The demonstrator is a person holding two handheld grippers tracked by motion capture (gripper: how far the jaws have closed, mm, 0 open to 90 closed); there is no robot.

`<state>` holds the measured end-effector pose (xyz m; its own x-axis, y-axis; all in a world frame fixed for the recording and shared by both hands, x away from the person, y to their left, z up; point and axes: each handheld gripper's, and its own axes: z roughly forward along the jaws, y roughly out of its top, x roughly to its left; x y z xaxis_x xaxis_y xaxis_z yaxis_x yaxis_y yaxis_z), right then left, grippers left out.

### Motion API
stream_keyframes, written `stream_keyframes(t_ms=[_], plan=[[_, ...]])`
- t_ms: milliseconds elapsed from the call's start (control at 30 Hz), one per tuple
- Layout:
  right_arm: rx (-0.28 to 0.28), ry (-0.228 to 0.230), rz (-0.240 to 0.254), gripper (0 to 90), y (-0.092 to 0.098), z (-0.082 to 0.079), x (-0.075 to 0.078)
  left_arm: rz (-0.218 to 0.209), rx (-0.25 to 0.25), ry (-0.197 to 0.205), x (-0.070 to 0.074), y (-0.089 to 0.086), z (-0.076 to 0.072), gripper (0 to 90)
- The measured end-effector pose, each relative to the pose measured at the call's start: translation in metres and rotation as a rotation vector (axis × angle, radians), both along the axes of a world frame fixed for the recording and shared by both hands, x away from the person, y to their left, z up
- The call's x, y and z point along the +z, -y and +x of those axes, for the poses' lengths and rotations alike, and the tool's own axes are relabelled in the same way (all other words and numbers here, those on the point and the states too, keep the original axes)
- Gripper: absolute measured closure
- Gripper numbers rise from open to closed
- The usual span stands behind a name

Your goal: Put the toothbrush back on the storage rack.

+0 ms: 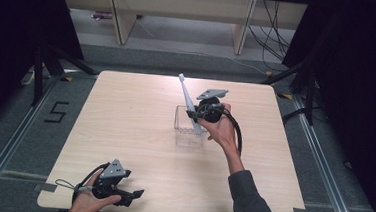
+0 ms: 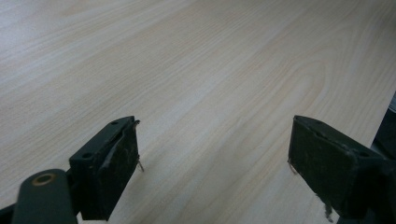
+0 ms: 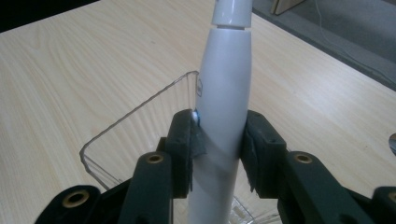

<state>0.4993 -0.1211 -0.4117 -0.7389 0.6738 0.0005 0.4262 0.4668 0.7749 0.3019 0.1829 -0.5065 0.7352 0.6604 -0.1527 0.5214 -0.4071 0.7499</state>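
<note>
Your left gripper sits nearest the high camera, at the table's near left edge, your left hand wrapped round it from below. Left gripper view: its two black jaws stand spread wide with bare pale woodgrain between them, nothing pinched.

Centre of the table, high view: clear plastic box, open-topped, standing upright, well apart from your left gripper.

Just right of the box: your right gripper, held in your right hand, with a white electric toothbrush slanting up and away to the left, its lower end down in the box.

Right gripper view adds what the high one cannot: jaw pads pressed on both sides of the toothbrush's thick handle, pinching it, and the box's thin transparent rim directly beneath and behind. Brush head appears in the high view.
</note>
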Motion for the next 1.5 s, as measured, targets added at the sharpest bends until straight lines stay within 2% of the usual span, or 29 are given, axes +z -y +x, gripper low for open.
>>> stream_keyframes(t_ms=[33, 67, 100, 133, 167, 233, 267, 333, 367, 400, 433, 467, 567, 733, 767, 833, 867, 900, 1000, 1067, 1100, 1133, 1200, 1233, 1267, 1400, 1467, 1500], plan=[[0.016, 0.01, -0.023, 66.1, 0.0, 0.001, 0.0, 0.0, 0.0, 0.0, 0.0, 0.0, 0.0, 15.4], [0.016, 0.01, -0.023, 66.1, 0.0, 0.001, 0.0, 0.0, 0.0, 0.0, 0.0, 0.0, 0.0, 15.4], [-0.01, -0.014, -0.019, 66.1, -0.002, -0.001, -0.001, 0.0, -0.001, -0.001, 0.0, 0.0, 0.0, 15.4], [0.016, 0.019, -0.037, 66.1, -0.003, 0.002, -0.004, 0.001, 0.0, 0.001, 0.0, 0.0, 0.0, 15.4], [-0.009, 0.001, -0.025, 66.1, -0.005, 0.001, -0.005, 0.0, 0.0, 0.001, 0.0, 0.0, 0.0, 15.4], [-0.01, -0.031, -0.05, 66.1, -0.005, 0.0, -0.004, 0.0, 0.0, 0.002, 0.0, 0.0, 0.0, 15.3], [-0.01, -0.031, -0.05, 66.1, -0.005, 0.0, -0.004, 0.0, 0.0, 0.001, 0.0, 0.0, 0.0, 15.3], [-0.007, -0.02, -0.058, 66.1, -0.007, 0.0, -0.006, 0.0, 0.0, 0.001, 0.0, 0.0, 0.0, 15.4], [0.016, 0.011, -0.063, 66.1, -0.008, 0.003, -0.009, -0.005, 0.0, 0.004, 0.0, 0.0, 0.0, 15.4], [0.01, -0.014, -0.075, 66.2, -0.008, 0.001, -0.008, -0.002, -0.001, 0.001, 0.0, 0.0, 0.0, 15.4], [0.01, -0.014, -0.075, 66.2, -0.008, 0.001, -0.008, -0.002, -0.001, 0.001, 0.0, 0.0, 0.0, 15.4], [0.021, 0.006, -0.09, 66.1, -0.009, 0.002, -0.009, -0.002, -0.001, 0.002, 0.0, 0.0, 0.0, 15.3], [0.028, 0.004, -0.102, 66.1, -0.01, 0.003, -0.011, -0.002, -0.002, 0.0, 0.0, 0.0, 0.0, 15.4], [0.027, -0.002, -0.105, 66.1, -0.01, 0.003, -0.012, 0.02, -0.004, 0.006, 0.001, -0.001, 0.001, 15.3], [0.023, -0.008, -0.11, 66.1, -0.01, 0.002, -0.012, -0.001, 0.0, 0.002, 0.0, 0.0, 0.0, 15.3], [0.017, -0.013, -0.111, 66.1, -0.01, 0.002, -0.013, -0.005, -0.002, 0.002, 0.0, 0.0, 0.0, 15.4], [0.021, -0.001, -0.107, 66.1, -0.012, 0.003, -0.016, -0.008, 0.002, 0.0, 0.0, 0.0, 0.0, 15.3], [0.034, -0.006, -0.125, 66.1, -0.011, 0.003, -0.015, -0.007, 0.003, -0.001, 0.0, 0.0, 0.0, 15.3], [0.025, -0.018, -0.111, 66.1, -0.014, 0.002, -0.017, -0.008, 0.002, 0.0, 0.0, 0.0, 0.0, 15.3], [0.033, -0.014, -0.124, 66.1, -0.016, 0.003, -0.018, 0.008, -0.004, 0.0, 0.001, -0.001, 0.0, 15.4], [0.041, -0.013, -0.142, 66.1, -0.016, 0.003, -0.018, 0.008, -0.004, 0.0, 0.001, -0.001, 0.0, 15.3], [0.032, -0.027, -0.144, 66.1, -0.017, 0.002, -0.018, -0.005, 0.003, 0.001, 0.0, 0.0, 0.0, 15.3], [0.022, -0.021, -0.141, 66.1, -0.019, 0.002, -0.019, -0.007, 0.004, -0.001, 0.0, 0.0, 0.0, 15.3], [0.005, -0.064, -0.142, 66.1, -0.019, 0.0, -0.018, 0.0, 0.001, -0.002, 0.0, 0.0, 0.0, 15.3], [-0.001, -0.06, -0.137, 66.1, -0.02, 0.0, -0.019, 0.012, -0.007, -0.001, 0.001, -0.001, 0.0, 15.3], [0.022, -0.065, -0.16, 66.0, -0.02, 0.003, -0.017, 0.007, -0.007, -0.005, 0.001, 0.0, 0.0, 15.4], [0.014, -0.071, -0.154, 66.0, -0.02, 0.003, -0.017, 0.006, -0.007, -0.006, 0.001, 0.0, 0.0, 15.4], [0.041, -0.05, -0.175, 65.9, -0.02, 0.005, -0.017, 0.018, -0.002, 0.012, 0.001, -0.001, 0.0, 15.4]])
